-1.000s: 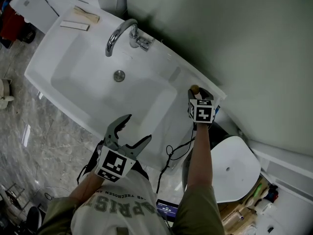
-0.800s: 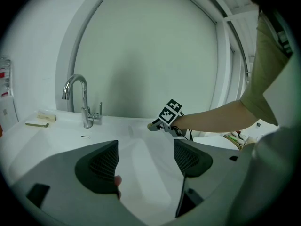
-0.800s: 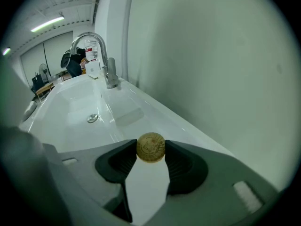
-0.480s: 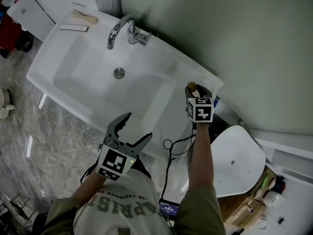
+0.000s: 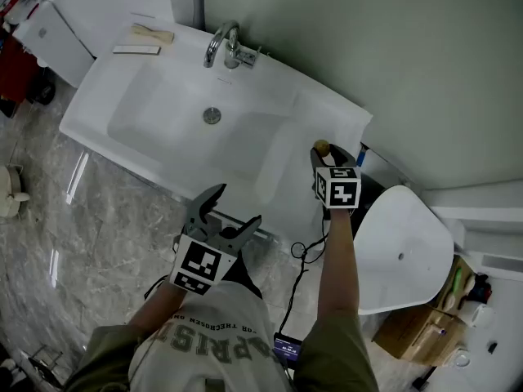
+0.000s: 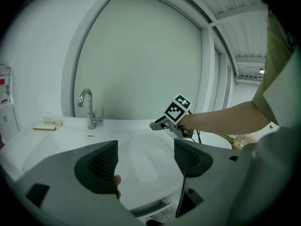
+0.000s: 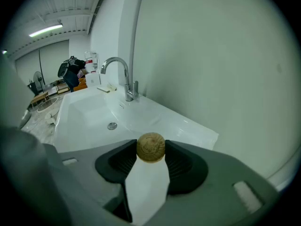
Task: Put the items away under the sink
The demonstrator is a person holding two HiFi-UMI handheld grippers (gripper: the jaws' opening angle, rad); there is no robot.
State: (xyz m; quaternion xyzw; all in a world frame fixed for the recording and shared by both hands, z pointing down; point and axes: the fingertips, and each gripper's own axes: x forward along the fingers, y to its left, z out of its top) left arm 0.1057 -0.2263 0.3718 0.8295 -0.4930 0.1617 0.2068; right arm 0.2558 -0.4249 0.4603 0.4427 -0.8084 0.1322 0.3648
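My right gripper (image 5: pixel 324 152) is shut on a white bottle with a round wooden cap (image 7: pixel 151 148); it hangs over the right end of the white sink (image 5: pixel 155 121). From the head view only the cap (image 5: pixel 322 147) shows past the jaws. In the left gripper view the same gripper (image 6: pixel 157 125) shows at mid-right above the sink deck. My left gripper (image 5: pixel 231 208) stands open with nothing between its fingers, below the sink's front edge, over the marble floor. The space under the sink is hidden.
A chrome tap (image 5: pixel 219 43) stands at the sink's back, a drain (image 5: pixel 212 115) in the basin. Two flat bars (image 5: pixel 152 33) lie on the far left deck. A white round lid (image 5: pixel 400 247) and a cardboard box (image 5: pixel 413 329) sit right. A black cable (image 5: pixel 304 256) hangs below my right arm.
The head view has shifted, so the sink sits higher and farther away. My left gripper has come away from over the sink's front edge. The right gripper still holds the bottle in place.
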